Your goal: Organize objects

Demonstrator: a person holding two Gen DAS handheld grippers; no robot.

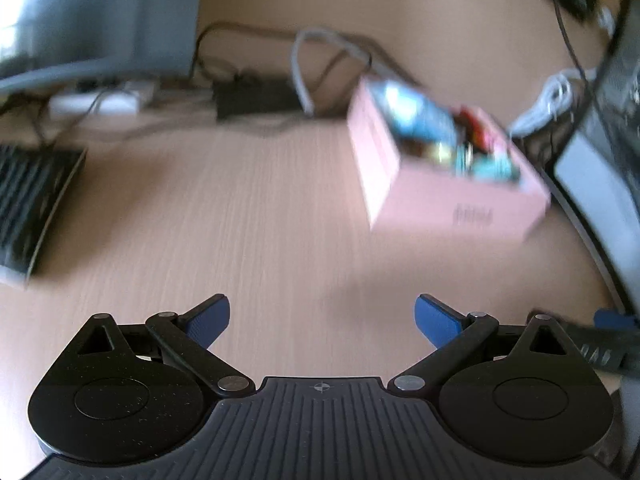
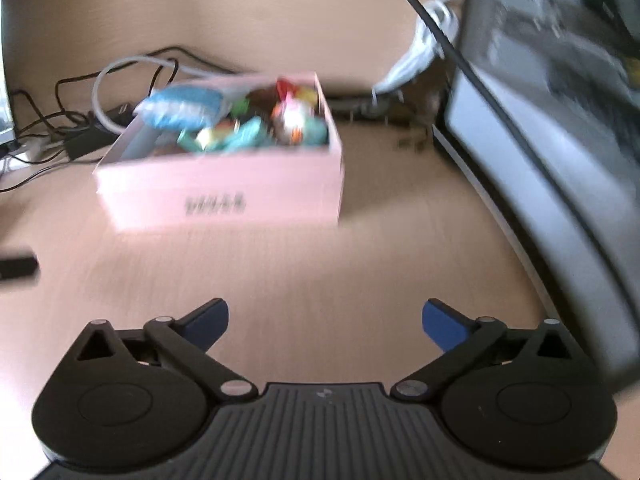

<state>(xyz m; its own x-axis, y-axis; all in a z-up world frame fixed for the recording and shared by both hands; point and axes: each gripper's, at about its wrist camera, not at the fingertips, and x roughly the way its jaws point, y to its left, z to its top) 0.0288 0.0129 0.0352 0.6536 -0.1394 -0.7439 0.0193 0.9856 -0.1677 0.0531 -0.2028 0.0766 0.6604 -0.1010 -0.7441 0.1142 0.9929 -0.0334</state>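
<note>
- pink box (image 2: 224, 188) sits on the wooden desk (image 2: 304, 272) well ahead of the right gripper (image 2: 325, 320) and a little to its left; nothing lies between that gripper's blue-padded fingers, which stand spread wide apart.
- left gripper (image 1: 322, 318) is likewise spread wide with only bare desk between its pads; from its view the pink box lies ahead and to the right, turned corner-on.
- box is a rectangular open-topped carton with flat matte pink walls and a dark printed mark on its near side, too blurred to read.
- inside the box lie small crinkly wrapped items (image 2: 256, 128) in teal, red and orange, and a pale blue packet (image 2: 180, 110) lies across the box's left part.
- behind the box, black and grey cables (image 2: 120, 80) tangle; right of the box stands a dark computer case (image 2: 540, 140); left of the box, in the left view, lies a black keyboard (image 1: 32, 200).
- both gripper bodies are black ribbed plastic with round hubs.
</note>
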